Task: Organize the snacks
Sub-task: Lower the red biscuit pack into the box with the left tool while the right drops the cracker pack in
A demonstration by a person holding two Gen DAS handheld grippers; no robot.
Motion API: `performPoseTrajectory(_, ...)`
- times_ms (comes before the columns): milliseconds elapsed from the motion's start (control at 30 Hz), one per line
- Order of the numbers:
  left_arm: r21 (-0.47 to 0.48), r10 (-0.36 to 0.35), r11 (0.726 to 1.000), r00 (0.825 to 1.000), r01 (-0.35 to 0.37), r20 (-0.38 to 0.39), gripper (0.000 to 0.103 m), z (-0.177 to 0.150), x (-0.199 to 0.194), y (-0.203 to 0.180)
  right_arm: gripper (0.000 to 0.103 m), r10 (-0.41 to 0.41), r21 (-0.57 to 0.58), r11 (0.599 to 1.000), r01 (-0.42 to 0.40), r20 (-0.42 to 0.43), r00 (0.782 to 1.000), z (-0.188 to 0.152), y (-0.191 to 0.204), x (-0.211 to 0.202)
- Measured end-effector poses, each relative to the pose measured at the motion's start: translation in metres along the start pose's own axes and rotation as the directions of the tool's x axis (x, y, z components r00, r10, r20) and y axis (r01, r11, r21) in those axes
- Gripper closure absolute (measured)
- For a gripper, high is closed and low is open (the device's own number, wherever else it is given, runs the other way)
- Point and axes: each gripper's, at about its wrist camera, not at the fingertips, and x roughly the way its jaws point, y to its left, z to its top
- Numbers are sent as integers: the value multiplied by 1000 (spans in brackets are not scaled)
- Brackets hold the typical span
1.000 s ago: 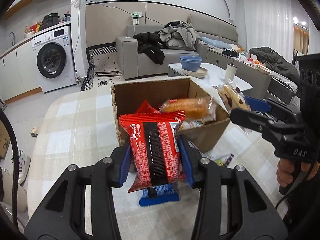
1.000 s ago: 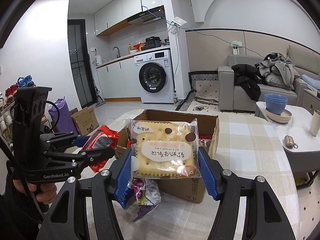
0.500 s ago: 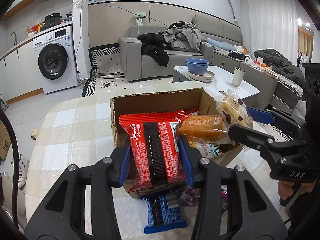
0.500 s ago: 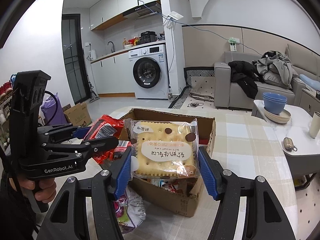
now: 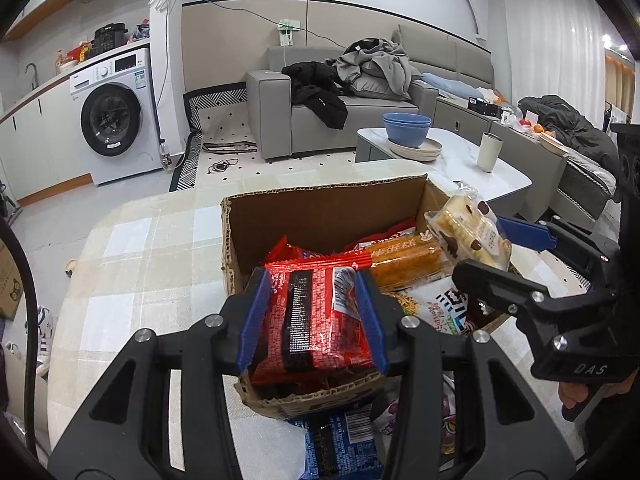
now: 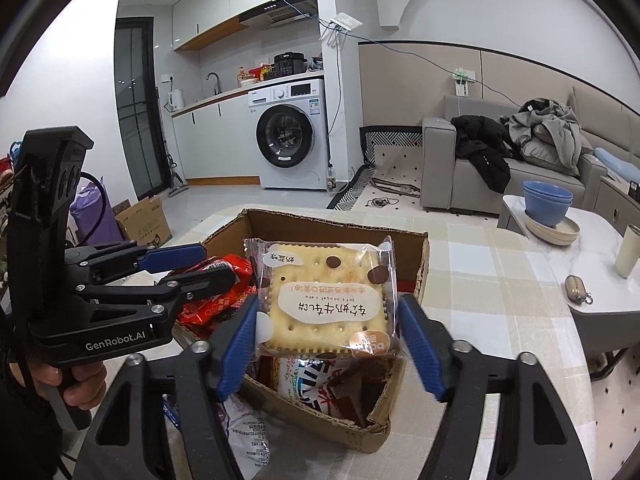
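Over the cardboard box (image 6: 416,276), right gripper (image 6: 326,334) jaws just opening off the cracker pack (image 6: 326,298); left gripper (image 5: 311,322) clamps the red packet (image 5: 316,320); next, release it inside.

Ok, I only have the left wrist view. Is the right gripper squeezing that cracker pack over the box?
Observer: No. The right gripper has just been opening. The cracker pack is between the jaws, and one pad stands clear of it.
Operator: What does its label say?
Observer: Seen face on, it reads "soft nougat cake" under Chinese characters, upside down to the camera.
Operator: Anything loose on the white side table?
Observer: A small tan pouch with a key ring, near the cup.
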Motion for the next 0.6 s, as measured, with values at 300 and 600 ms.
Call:
performPoseTrajectory(300,-2,-30,1000,999,30,10,19,-14,-26,0,3,-40,20,999,39,56,998,-1,-11,-32)
performPoseTrajectory(600,-18,-31,999,999,31,32,1,-40,-72,4,1,-30,99,995,29,7,1000,-17,-22,-55)
